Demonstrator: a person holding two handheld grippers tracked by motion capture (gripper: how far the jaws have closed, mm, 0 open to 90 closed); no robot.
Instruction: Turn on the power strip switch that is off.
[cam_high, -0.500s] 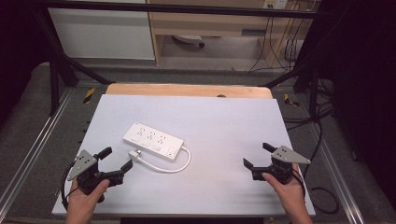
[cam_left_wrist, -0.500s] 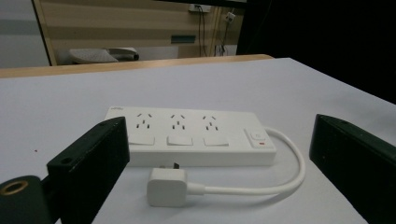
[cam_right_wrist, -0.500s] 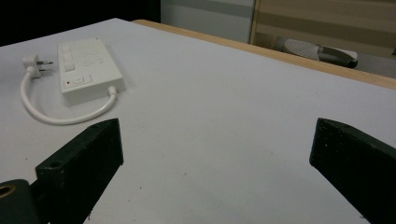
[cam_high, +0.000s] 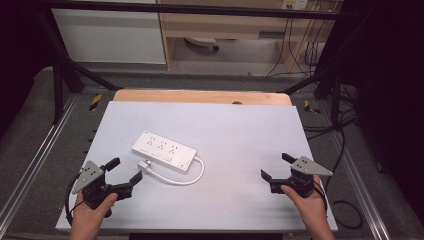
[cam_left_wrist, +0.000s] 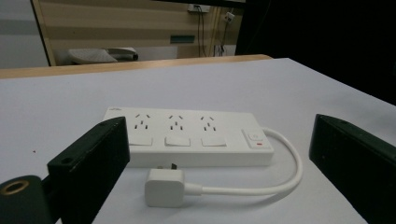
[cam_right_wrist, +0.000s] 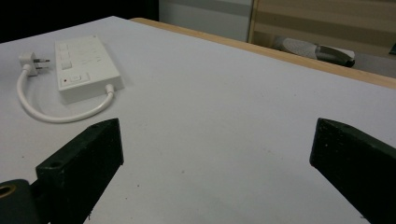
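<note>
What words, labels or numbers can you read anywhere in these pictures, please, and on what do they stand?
None can be read.
A small mark at the corner of the power strip: too blurred to read.
A symbol on its switch beside a red light: a sign, no text.

Soft even light (dark, blurry surroundings)

A white power strip (cam_high: 164, 151) lies flat on the pale surface (cam_high: 240, 125), just ahead of the left gripper (cam_high: 126, 169) and well apart from the right gripper (cam_high: 274, 166). Its short white cord (cam_high: 192, 177) loops round to a plug (cam_high: 145, 164) lying between the strip and the left gripper. A wooden edge (cam_high: 200, 96) borders the surface's far side.
</note>
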